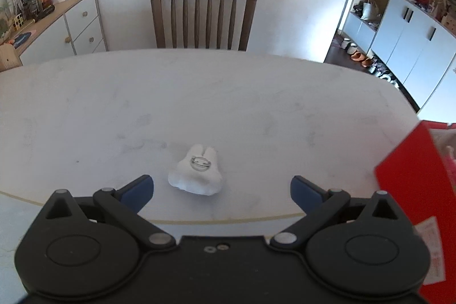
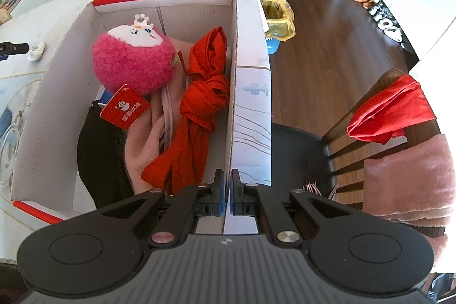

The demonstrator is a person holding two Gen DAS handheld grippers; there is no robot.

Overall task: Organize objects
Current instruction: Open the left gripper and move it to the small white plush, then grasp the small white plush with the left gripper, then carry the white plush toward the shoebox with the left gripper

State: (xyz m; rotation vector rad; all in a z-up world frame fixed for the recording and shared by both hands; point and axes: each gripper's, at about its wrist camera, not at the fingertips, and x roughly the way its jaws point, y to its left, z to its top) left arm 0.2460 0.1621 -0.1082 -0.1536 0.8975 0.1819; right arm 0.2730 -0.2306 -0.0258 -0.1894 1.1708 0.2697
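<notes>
The white plush toy [image 1: 196, 171] lies on the pale bench [image 1: 228, 93] just ahead of the left gripper [image 1: 222, 187], a little left of the midpoint between its fingers and not touching either pad. Those blue-padded fingers [image 1: 142, 187] stand spread as wide as they go, with nothing between them, and the gripper is tilted steeply down toward the bench. In the right wrist view the same toy [image 2: 36, 51] shows small at the far left, with the tip of the left gripper just beside it.

The right gripper [image 2: 227, 195] points steeply down — its fingers [image 2: 219, 194] are pressed together on the thin white side wall of the cardboard box [image 2: 232, 93], pinching the wall's top edge. To the left of these fingers, inside the box, lie a red cloth [image 2: 199, 104] nearest the wall, a pink blanket [image 2: 148, 144], a black item [image 2: 99, 153] at the box's near left, and beyond them a pink round plush [image 2: 131, 61] with a red tag [image 2: 125, 110].

From the left wrist, the box's red outer face [image 1: 413, 190] rises at the right, beyond the right-hand finger. A wooden chair [image 1: 203, 13] stands past the bench's far edge, straight ahead. To the right of the right gripper's fingers — off the bench — a second chair [image 2: 384, 110] carries a red garment [image 2: 390, 113] and a pink towel [image 2: 407, 178].
</notes>
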